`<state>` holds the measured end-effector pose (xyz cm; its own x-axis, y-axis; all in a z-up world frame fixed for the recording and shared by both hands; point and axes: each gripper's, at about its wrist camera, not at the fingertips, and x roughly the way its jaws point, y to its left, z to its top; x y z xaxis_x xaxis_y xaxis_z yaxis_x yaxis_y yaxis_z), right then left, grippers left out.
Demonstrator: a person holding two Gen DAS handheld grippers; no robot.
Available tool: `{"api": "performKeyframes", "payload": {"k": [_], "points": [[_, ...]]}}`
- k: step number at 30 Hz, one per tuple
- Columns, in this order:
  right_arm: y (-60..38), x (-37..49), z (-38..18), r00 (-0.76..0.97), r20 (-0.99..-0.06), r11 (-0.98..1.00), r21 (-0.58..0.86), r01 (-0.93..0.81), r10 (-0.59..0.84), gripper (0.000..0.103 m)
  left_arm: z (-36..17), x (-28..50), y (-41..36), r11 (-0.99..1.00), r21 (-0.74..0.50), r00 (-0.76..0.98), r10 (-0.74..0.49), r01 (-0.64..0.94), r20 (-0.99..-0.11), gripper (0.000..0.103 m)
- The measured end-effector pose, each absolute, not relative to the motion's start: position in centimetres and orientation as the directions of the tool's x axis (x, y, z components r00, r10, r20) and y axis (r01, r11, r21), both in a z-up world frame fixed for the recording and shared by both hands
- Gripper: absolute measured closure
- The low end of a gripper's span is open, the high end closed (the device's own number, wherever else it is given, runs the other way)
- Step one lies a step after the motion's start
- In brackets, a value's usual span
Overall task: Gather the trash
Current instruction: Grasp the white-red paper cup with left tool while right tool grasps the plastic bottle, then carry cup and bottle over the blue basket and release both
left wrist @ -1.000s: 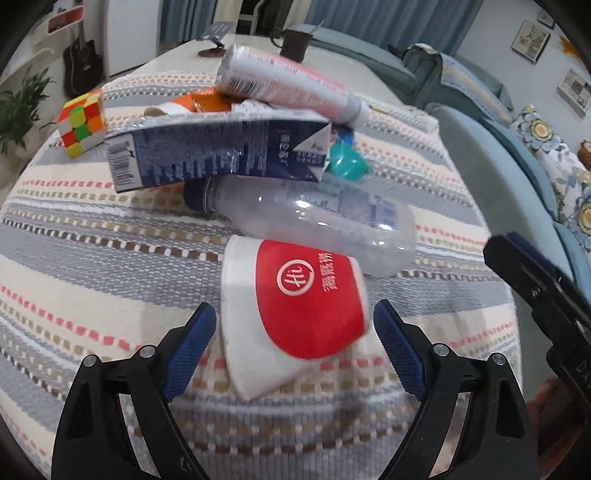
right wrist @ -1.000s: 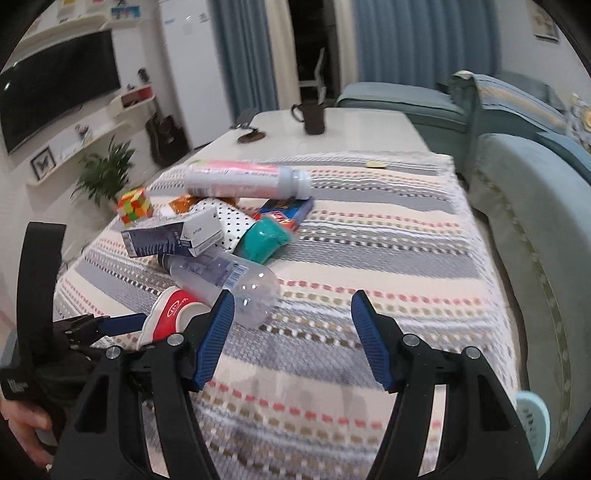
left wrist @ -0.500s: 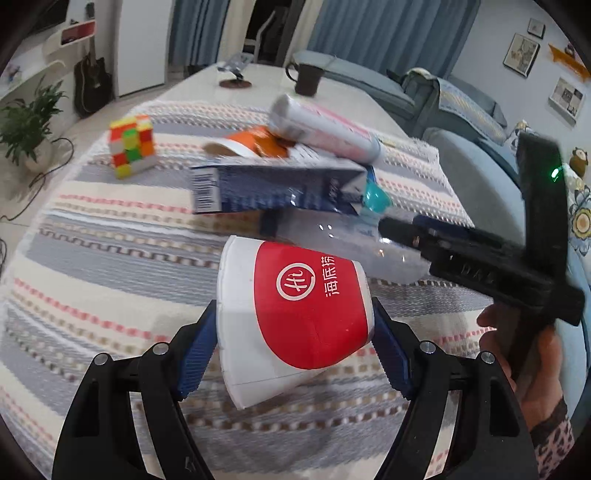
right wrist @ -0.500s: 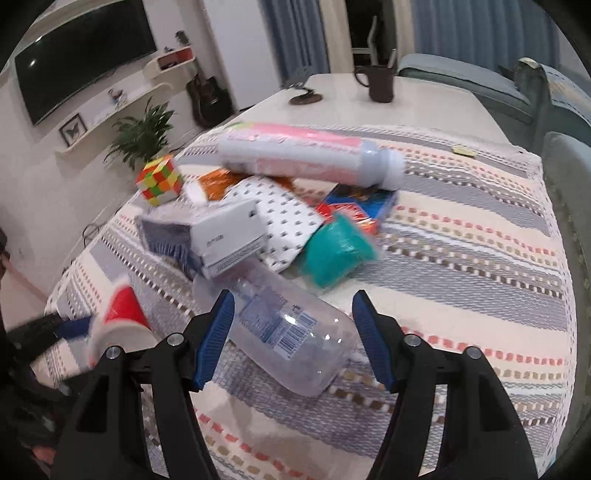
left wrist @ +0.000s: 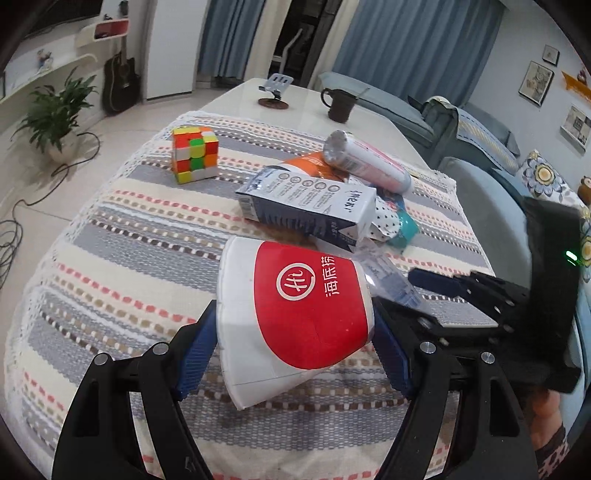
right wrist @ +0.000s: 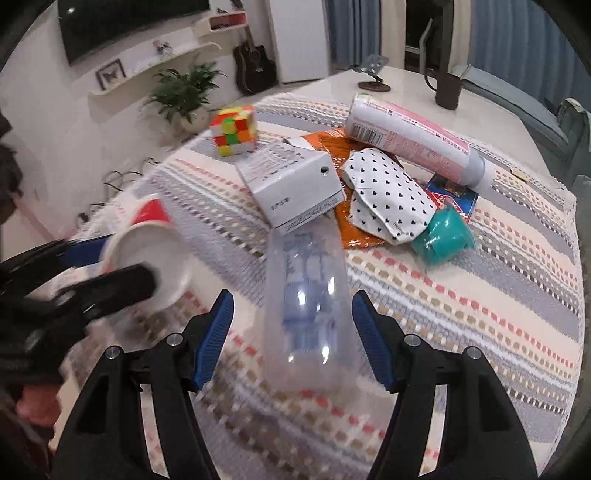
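Pinching paper cup (left wrist: 295, 317) in left tongs (left wrist: 291, 350), right tongs (right wrist: 291, 332) spread astride blurred clear bottle (right wrist: 306, 306).

Living room under dim indoor light. White walls, pale tiled floor (left wrist: 122, 122) with black cables (left wrist: 14, 221) trailing across. Blue curtains (left wrist: 406, 48) along the far wall. Wall shelves (right wrist: 155, 70) beneath a dark television (right wrist: 122, 22); potted plant (left wrist: 55, 114) and black guitar (left wrist: 120, 83) beside a white cabinet (left wrist: 171, 48). Blue-grey sofas (left wrist: 476, 125) with patterned cushions at right, framed pictures (left wrist: 535, 77) above. White counter (left wrist: 306, 114) under a striped woven cloth (left wrist: 122, 266).
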<state>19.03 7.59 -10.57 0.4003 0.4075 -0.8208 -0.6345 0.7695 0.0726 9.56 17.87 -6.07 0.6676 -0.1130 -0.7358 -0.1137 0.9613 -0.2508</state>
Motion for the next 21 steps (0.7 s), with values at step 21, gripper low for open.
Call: {"api": "performKeyframes", "payload": {"k": [21], "points": [[-2.3, 15.1, -6.1, 0.561, -0.755, 0.892, 0.068, -0.448, 0.34, 0.051, -2.4, 9.1, 12.9, 0.96, -0.277, 0.721, -0.222, 0.043, -0.656, 0.028]]}}
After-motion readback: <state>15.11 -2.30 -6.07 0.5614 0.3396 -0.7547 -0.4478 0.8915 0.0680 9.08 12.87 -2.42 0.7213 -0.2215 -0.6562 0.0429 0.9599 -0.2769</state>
